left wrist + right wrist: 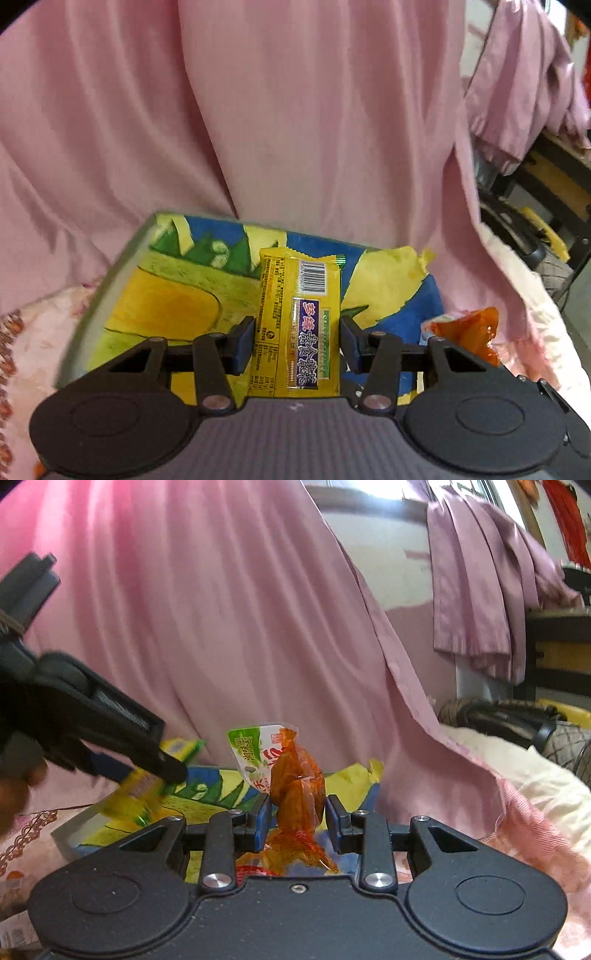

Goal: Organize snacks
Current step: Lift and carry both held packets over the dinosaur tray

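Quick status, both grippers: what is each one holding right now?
Left gripper: shut on the yellow snack packet.
Right gripper: shut on the orange snack pouch.

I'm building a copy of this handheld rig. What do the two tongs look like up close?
Both match: the left tongs and right tongs have matte black linkage arms with silver rivets, two round black discs at the base, and dark blue pads on the fingers. A ribbed grey-black plate sits between the discs. Seen from the right wrist camera, the left tongs' body is a blocky black housing. No cables or sleeves show.
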Tool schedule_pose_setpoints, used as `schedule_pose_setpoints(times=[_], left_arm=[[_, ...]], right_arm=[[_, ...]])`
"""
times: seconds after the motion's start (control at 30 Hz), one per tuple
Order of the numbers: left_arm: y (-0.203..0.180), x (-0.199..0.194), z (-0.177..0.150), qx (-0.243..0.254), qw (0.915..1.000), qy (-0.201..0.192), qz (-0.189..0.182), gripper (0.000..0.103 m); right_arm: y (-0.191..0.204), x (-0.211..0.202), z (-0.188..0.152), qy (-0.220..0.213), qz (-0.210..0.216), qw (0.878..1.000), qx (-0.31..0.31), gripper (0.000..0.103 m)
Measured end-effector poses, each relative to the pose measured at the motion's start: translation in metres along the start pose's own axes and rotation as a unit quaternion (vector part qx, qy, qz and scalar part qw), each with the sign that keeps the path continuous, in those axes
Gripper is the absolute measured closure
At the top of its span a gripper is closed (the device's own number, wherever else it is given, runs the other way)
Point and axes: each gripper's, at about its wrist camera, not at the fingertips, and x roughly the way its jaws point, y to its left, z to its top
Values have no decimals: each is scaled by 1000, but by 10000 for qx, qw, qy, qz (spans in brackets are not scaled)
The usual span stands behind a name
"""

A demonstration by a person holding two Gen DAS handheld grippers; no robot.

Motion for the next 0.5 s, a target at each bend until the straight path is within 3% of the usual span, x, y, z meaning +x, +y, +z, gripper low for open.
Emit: schedule_pose_setpoints(times=[0.23, 0.5], left_arm=[[-3, 35, -15, 42, 9993, 329, 186, 51], [3, 45, -22, 68, 9983, 456, 343, 50]], right_arm=[[-5, 21, -3, 259, 121, 9995, 165, 69], [4, 36, -13, 565, 94, 9984, 5, 69]])
